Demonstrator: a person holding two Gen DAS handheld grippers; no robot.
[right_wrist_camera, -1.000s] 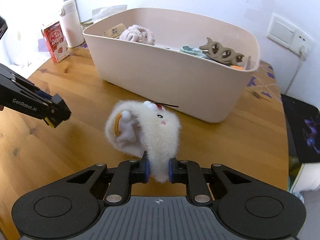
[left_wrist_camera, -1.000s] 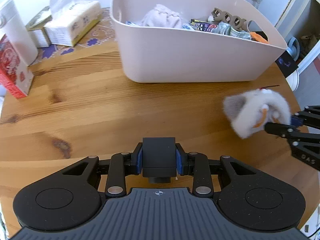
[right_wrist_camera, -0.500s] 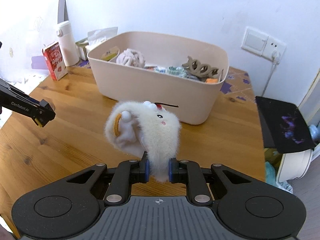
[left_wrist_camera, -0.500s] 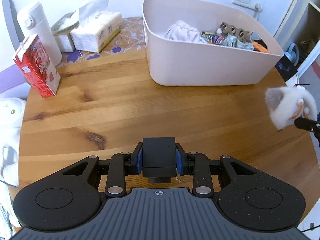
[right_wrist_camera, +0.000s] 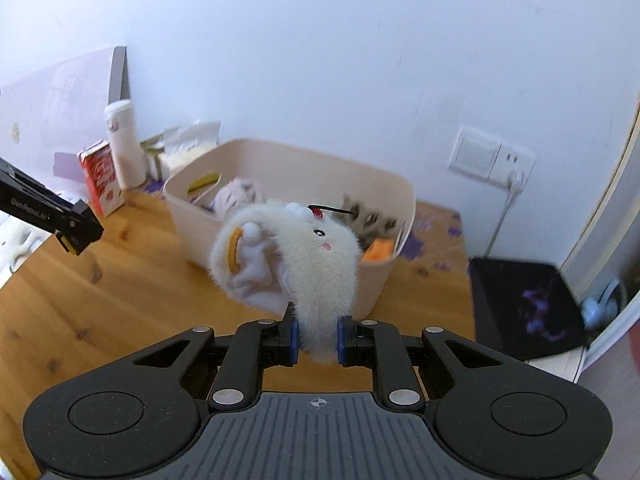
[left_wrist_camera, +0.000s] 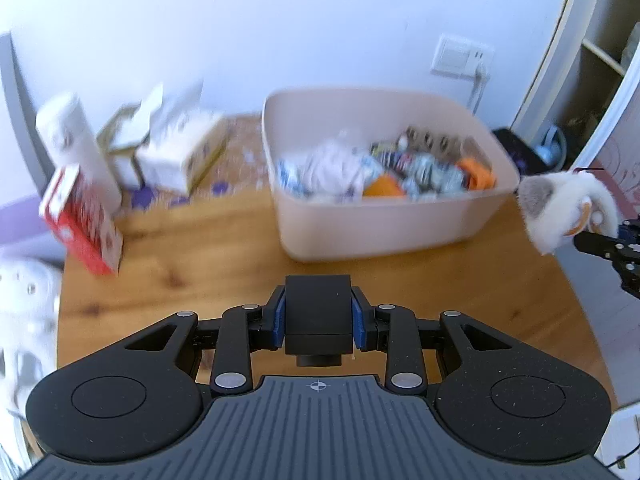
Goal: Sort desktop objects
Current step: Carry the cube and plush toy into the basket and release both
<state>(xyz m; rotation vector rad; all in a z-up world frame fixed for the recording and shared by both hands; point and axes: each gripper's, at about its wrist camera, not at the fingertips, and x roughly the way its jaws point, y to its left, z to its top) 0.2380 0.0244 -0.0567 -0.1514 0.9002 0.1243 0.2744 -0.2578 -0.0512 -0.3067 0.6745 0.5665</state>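
The right tongs (right_wrist_camera: 318,340) pinch a fluffy white toy (right_wrist_camera: 304,252) by its lower edge, in the air short of the bin (right_wrist_camera: 384,280), while the left tongs (left_wrist_camera: 318,320) clamp a black block (left_wrist_camera: 318,310); the soft fur could slip free and fall onto the worktop (right_wrist_camera: 100,300)

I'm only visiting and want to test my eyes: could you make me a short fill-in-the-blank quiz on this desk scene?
1. The right gripper is shut on a fluffy white ____.
2. The left gripper is shut on a small ____ block.
3. The beige bin stands on a ____ table.
4. The carton beside the white bottle is ____.

Missing words: toy; black; wooden; red
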